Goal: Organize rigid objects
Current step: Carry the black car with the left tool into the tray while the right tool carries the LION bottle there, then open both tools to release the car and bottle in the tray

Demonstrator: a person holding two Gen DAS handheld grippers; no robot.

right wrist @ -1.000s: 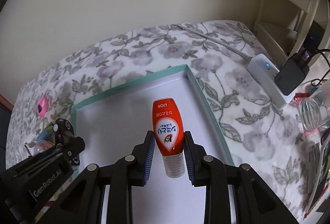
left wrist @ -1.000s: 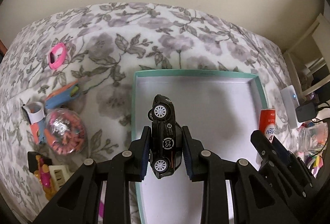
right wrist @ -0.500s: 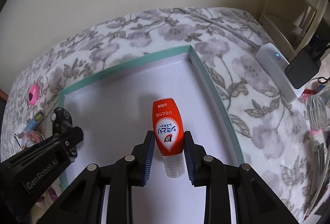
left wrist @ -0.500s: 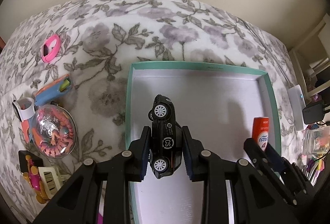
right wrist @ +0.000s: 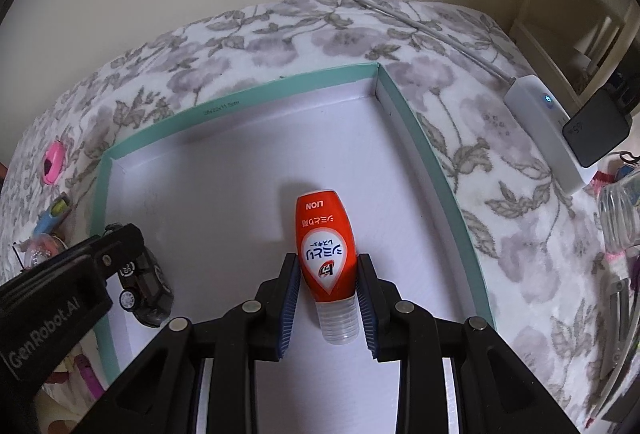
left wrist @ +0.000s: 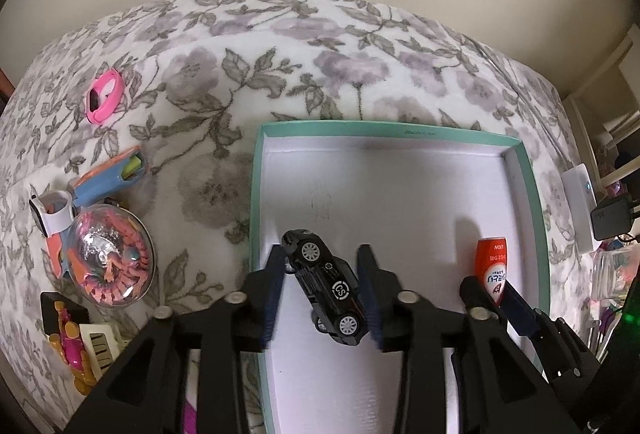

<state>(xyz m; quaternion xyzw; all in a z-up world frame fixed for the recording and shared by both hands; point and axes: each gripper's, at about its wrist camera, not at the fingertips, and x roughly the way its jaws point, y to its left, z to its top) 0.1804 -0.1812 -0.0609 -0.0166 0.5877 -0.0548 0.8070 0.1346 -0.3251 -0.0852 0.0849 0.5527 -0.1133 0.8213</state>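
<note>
A black toy car [left wrist: 326, 286] lies slanted on the white floor of the teal-rimmed box [left wrist: 384, 128], near its left wall. My left gripper [left wrist: 322, 254] straddles the car; its jaws are opening and the pads no longer squeeze it. The car [right wrist: 148, 286] shows partly under that gripper in the right wrist view. My right gripper [right wrist: 326, 262] is shut on a red bottle [right wrist: 326, 242] with a clear cap, held cap toward me just above the box floor near the right wall [right wrist: 436, 170]. The left wrist view shows the same bottle [left wrist: 492, 266] at the right.
On the floral blanket left of the box lie a pink ring [left wrist: 104, 96], a blue and orange toy [left wrist: 108, 178], a clear ball with a toy inside [left wrist: 110, 266] and a yellow and pink toy [left wrist: 76, 338]. A white power strip [right wrist: 548, 130] with a black adapter [right wrist: 596, 130] sits to the right.
The left jaws have spread and the car has dropped from straight between the pads to a slant on the box floor. The right gripper has sunk a little with the bottle.
</note>
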